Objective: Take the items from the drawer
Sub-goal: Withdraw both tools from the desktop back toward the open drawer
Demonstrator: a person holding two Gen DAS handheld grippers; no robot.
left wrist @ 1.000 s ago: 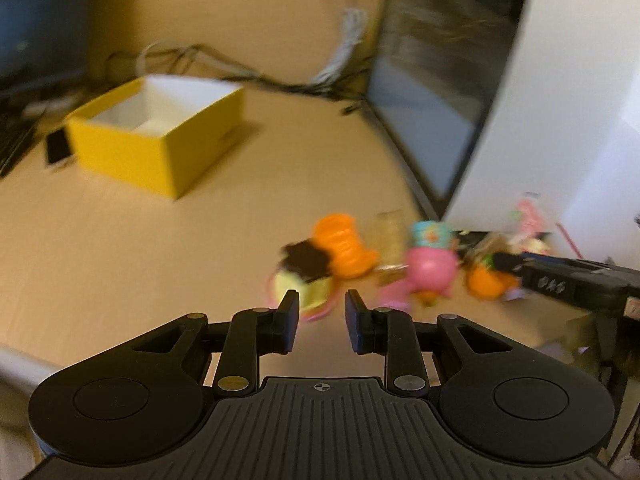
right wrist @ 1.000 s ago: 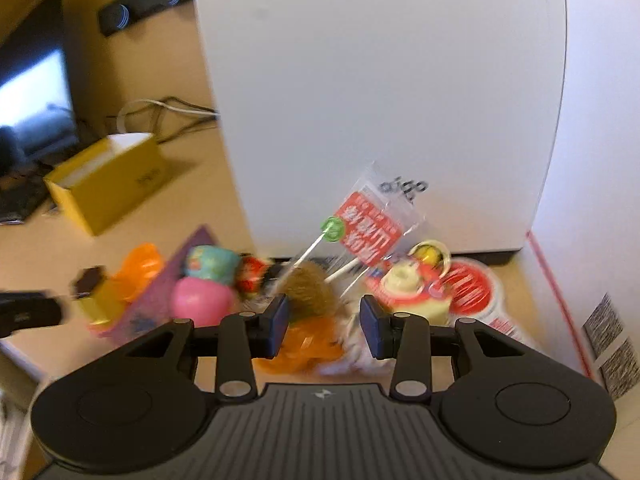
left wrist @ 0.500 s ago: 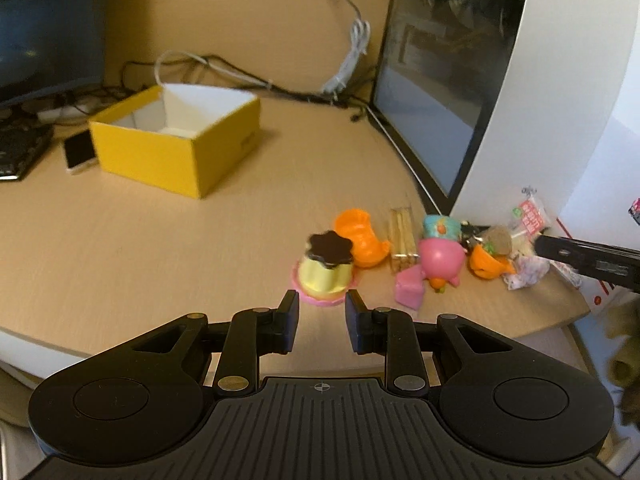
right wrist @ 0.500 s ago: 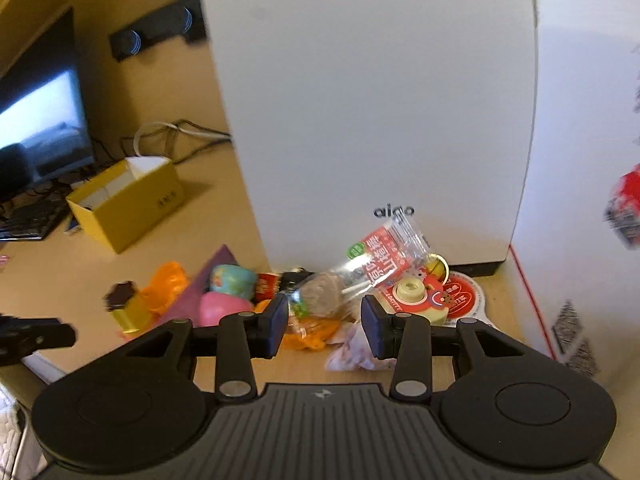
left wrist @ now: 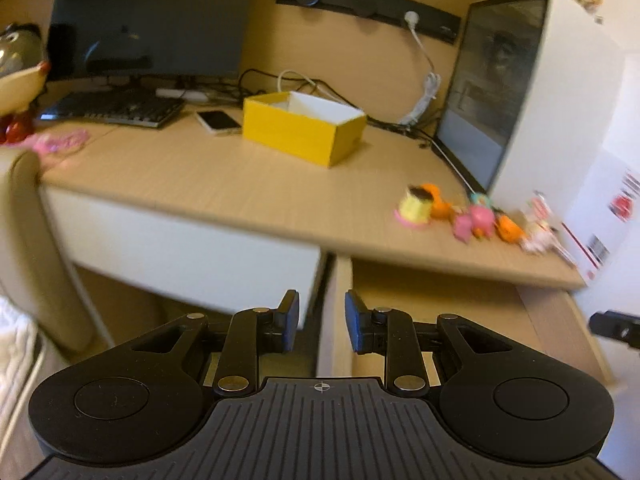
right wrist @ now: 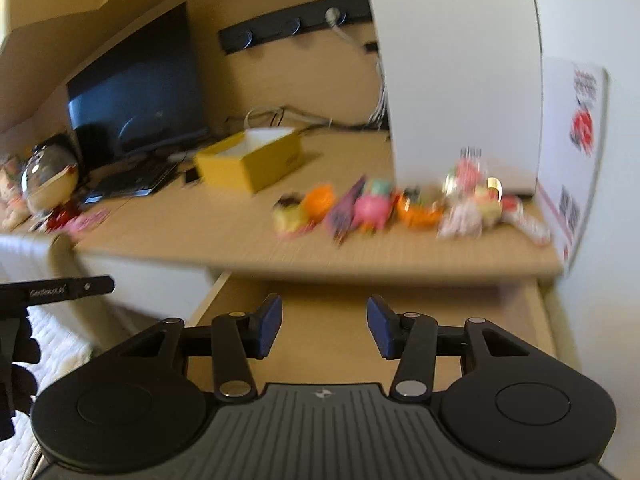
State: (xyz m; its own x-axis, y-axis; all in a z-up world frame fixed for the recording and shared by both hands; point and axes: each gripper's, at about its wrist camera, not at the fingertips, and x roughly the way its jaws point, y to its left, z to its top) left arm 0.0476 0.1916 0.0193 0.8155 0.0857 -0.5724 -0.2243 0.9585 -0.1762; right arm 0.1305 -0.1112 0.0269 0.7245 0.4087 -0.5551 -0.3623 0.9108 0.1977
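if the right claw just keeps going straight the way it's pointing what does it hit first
Probably the open drawer: the right claw, open and empty, points at its bare wooden floor just below the desk's front edge. The toys sit higher, on the desktop. Motion blur makes depth uncertain.

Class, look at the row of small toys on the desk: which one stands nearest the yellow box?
The pale yellow pudding toy with the dark top, at the row's left end; the orange and pink toys sit farther from the yellow box.

The drawer (right wrist: 340,332) is pulled out under the desk's (left wrist: 192,184) front edge, bare wood showing. Right front corner's crowded with toys (right wrist: 372,208) against the white case (right wrist: 456,80); plenty of room's left mid-desk before the yellow box (left wrist: 300,132).
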